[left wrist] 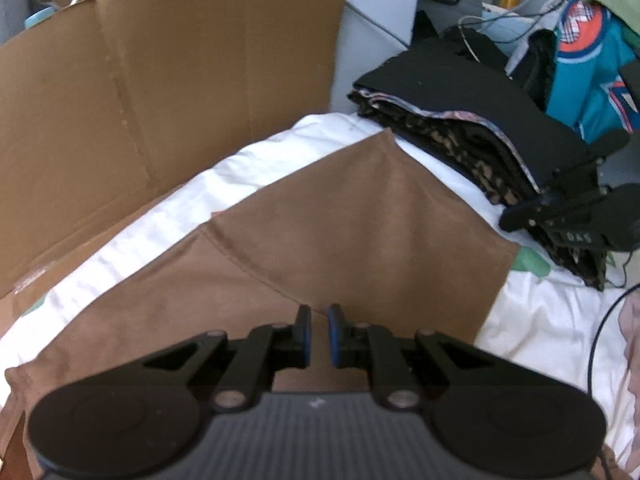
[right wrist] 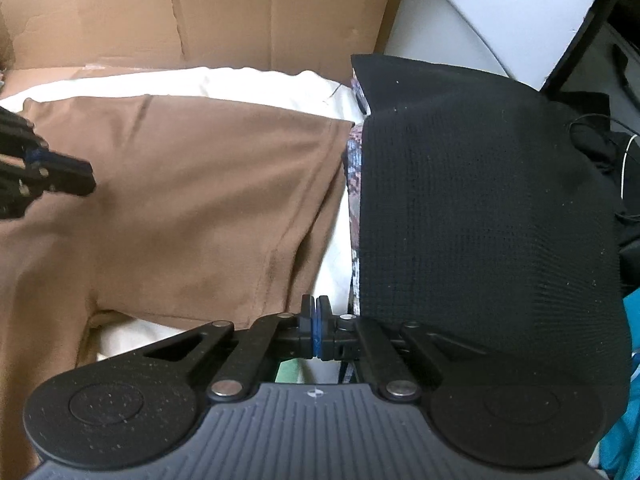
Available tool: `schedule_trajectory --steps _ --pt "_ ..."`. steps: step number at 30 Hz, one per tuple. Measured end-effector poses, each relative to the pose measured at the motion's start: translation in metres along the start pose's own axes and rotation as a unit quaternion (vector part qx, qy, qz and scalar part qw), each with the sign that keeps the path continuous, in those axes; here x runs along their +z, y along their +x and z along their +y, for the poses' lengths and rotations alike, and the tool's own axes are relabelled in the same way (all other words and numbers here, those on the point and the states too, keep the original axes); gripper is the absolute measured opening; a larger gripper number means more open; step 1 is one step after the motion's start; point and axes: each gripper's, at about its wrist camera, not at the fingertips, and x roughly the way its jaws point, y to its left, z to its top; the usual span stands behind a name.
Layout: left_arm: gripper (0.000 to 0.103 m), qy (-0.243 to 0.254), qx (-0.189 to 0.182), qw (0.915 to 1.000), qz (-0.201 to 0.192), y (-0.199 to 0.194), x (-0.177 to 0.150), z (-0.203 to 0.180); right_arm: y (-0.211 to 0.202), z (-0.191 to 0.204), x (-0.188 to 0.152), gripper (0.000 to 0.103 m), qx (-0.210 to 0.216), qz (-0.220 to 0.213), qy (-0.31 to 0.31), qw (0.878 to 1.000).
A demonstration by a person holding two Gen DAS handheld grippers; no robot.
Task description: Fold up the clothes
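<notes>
Brown garment flat on white sheet, beside black folded stack; left tongs slightly parted, empty, right tongs closed, empty; pinch hem corners squarely before folding.

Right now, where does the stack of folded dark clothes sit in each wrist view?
Left wrist: the stack of folded dark clothes sits upper right, beyond the brown garment.
Right wrist: it fills the right half, close up.
Shared landmark: the cardboard box, standing behind the white sheet.
</notes>
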Motion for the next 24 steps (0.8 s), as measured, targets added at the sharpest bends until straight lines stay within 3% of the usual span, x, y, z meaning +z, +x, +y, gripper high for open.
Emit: schedule_trajectory --steps 3,5,6,14,24 --pt "0.01 0.005 -0.002 1.0 0.001 0.0 -0.002 -0.004 -0.003 -0.005 0.006 0.003 0.027 -0.013 0.028 0.999" --pt "0.01 0.003 -0.004 1.0 0.002 0.0 -0.003 -0.006 0.0 -0.005 0.01 0.019 0.035 -0.013 0.03 0.999" --pt "0.01 0.002 -0.005 1.0 0.003 0.0 -0.005 -0.006 0.002 -0.003 0.011 0.02 0.038 -0.015 0.026 0.999" --pt "0.01 0.006 -0.017 0.9997 0.016 0.009 -0.015 -0.017 0.022 0.009 0.019 0.026 0.051 -0.001 0.015 0.999" --pt "0.007 0.01 -0.019 0.9997 0.012 0.018 -0.017 -0.026 0.03 0.022 0.022 0.027 0.007 0.012 -0.001 1.0"
